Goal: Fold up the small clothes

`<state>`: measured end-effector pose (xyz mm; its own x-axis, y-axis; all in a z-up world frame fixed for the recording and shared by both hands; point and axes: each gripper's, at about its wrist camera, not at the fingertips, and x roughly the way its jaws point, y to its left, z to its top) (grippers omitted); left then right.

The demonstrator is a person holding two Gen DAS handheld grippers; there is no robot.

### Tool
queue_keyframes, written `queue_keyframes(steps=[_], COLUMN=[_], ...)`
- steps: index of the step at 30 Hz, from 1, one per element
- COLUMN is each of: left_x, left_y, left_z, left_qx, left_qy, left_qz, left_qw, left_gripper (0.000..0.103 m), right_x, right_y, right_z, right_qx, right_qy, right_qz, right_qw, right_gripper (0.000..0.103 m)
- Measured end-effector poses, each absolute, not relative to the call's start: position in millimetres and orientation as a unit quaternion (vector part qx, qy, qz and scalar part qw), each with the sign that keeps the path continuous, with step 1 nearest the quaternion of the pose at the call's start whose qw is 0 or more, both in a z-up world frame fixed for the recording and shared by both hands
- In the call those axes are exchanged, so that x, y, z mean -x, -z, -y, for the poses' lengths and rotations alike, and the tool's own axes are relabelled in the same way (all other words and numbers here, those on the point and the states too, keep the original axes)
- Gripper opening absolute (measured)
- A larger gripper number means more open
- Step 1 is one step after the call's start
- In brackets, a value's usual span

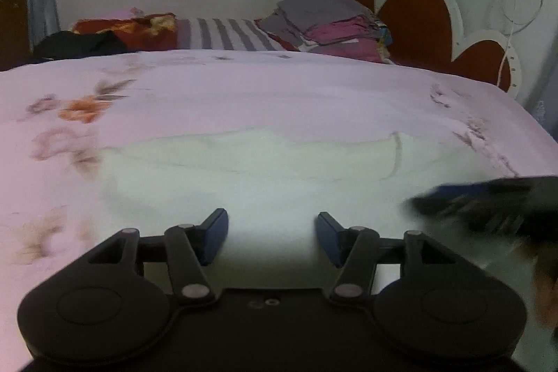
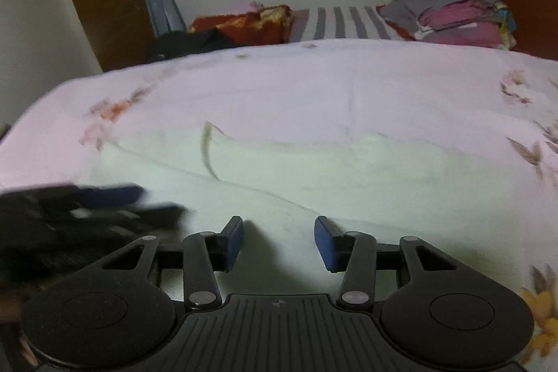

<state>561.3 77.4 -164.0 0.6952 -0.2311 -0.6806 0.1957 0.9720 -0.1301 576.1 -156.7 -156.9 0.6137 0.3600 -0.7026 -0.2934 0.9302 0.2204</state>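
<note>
A small pale white garment point(image 1: 265, 169) lies spread flat on the pink floral bedsheet point(image 1: 244, 93); it also shows in the right wrist view point(image 2: 314, 169). My left gripper point(image 1: 272, 237) is open and empty just above the garment's near part. My right gripper point(image 2: 279, 241) is open and empty over the garment's near edge. The right gripper shows blurred at the right of the left wrist view point(image 1: 488, 201). The left gripper shows blurred at the left of the right wrist view point(image 2: 87, 204).
A stack of folded clothes point(image 1: 331, 23) sits at the far right by the red heart-shaped headboard point(image 1: 418, 20). A striped pillow point(image 1: 226, 33), a red floral cushion point(image 1: 129, 30) and a black garment point(image 1: 80, 46) lie along the far edge under the window.
</note>
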Motion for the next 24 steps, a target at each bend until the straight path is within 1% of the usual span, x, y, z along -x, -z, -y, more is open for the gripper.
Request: queue_keyframes(steps=[3,5,6,7,9,12,15,17,20,22,24], left_x=[-550.2,-549.7,-550.6,-549.3,-542.9,-527.1,-514.9,-508.9,-500.4,-497.1,-497.2], left_y=[165.0,161.8,157.2,152.8,141.8,138.4,151.1,158.9,158.1,156.9,155.4], left_z=[-109.5,-116.5,-113.2,-109.7,-95.9,-65.5,-54.3,-67.4,-90.4,-99.8,-97.6], left_qx=[0.007,0.019,0.025,0.029,0.041,0.013,-0.026,-0.019,-0.011,-0.003,-0.007], left_qy=[0.074,0.058,0.049,0.046,0.066,0.101,0.112,0.105,0.095,0.099,0.099], left_qz=[-0.375,-0.382,-0.383,-0.379,-0.359,-0.352,-0.363,-0.372,-0.371,-0.372,-0.372], left_qw=[0.924,0.922,0.922,0.924,0.93,0.931,0.925,0.922,0.924,0.923,0.923], left_gripper=[0.057,0.057,0.055,0.055,0.056,0.056,0.056,0.056,0.056,0.056,0.056], right_x=[-573.5,-571.8,-570.6,-569.4,-562.3,-545.5,-527.5,-516.4,-505.4,-502.8,-503.2], right_y=[158.9,164.9,168.0,166.5,152.0,133.8,135.5,142.5,152.0,157.3,163.5], right_z=[207.7,244.4,260.7,266.1,258.5,234.9,202.7,189.6,210.6,250.0,276.0], right_qx=[-0.048,-0.064,-0.096,-0.108,-0.093,-0.1,-0.079,-0.044,-0.041,-0.08,-0.11], right_qy=[-0.105,-0.036,-0.041,-0.044,-0.036,-0.078,-0.133,-0.149,-0.103,-0.036,-0.008], right_qz=[-0.39,-0.398,-0.4,-0.402,-0.389,-0.371,-0.384,-0.391,-0.403,-0.407,-0.419], right_qw=[0.914,0.915,0.91,0.908,0.916,0.92,0.91,0.907,0.908,0.909,0.901], right_gripper=[0.046,0.046,0.046,0.046,0.046,0.046,0.046,0.046,0.046,0.045,0.045])
